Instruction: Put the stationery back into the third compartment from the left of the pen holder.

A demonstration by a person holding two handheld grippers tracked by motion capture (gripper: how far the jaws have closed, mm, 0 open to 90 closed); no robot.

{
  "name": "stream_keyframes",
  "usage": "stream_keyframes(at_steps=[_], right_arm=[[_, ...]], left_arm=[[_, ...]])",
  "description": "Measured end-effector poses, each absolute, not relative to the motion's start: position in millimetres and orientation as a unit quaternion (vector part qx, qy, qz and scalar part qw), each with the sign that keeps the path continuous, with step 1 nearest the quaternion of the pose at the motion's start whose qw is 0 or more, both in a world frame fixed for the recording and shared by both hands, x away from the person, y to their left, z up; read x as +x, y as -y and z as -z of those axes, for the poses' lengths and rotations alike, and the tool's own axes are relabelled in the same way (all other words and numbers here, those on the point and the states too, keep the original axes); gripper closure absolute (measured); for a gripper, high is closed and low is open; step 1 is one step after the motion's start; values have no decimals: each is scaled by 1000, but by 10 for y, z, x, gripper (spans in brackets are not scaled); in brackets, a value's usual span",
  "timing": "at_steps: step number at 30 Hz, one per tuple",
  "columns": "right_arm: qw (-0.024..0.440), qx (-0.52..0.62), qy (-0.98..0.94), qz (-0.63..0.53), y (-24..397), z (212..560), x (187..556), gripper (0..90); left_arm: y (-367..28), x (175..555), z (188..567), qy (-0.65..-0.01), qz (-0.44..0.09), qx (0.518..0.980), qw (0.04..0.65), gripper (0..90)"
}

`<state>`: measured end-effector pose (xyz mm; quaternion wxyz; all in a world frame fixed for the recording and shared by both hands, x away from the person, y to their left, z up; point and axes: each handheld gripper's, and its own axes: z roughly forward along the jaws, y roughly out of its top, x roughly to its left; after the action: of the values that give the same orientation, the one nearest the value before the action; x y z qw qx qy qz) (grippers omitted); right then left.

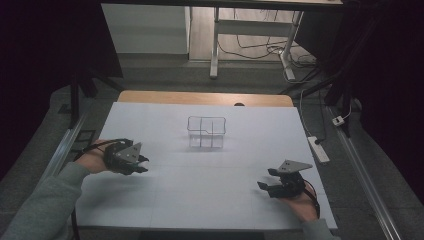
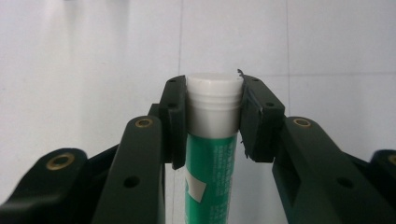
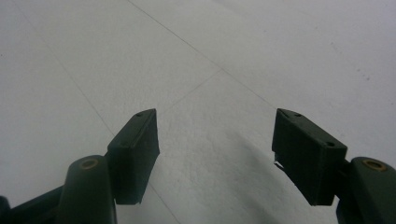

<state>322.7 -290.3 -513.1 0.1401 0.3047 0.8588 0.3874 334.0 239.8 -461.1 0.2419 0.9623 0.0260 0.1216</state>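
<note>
The high view looks forward and down from above the person's side, taking in the whole white worktop point(image 1: 200, 185) and the floor beyond. Each gripper view sits low and close behind its own tongs, looking along them at the white surface. All three views share that worktop, seen far nearer from the grippers

Black grippers point(image 1: 142, 164), brass screws point(image 2: 144, 122), grey sleeves point(image 1: 45, 205)
</note>
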Motion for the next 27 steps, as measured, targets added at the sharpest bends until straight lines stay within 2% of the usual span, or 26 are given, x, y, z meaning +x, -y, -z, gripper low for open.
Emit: stream_keyframes(at_steps=[10, 27], right_arm=[[141, 308, -856, -391, 2916, 5123, 3226, 309], [142, 309, -856, -390, 2919, 5126, 3230, 309]], left_arm=[[-2435, 3329, 4523, -82, -166, 938, 292, 641], [-2315, 3321, 4437, -158, -169, 900, 368, 641]])
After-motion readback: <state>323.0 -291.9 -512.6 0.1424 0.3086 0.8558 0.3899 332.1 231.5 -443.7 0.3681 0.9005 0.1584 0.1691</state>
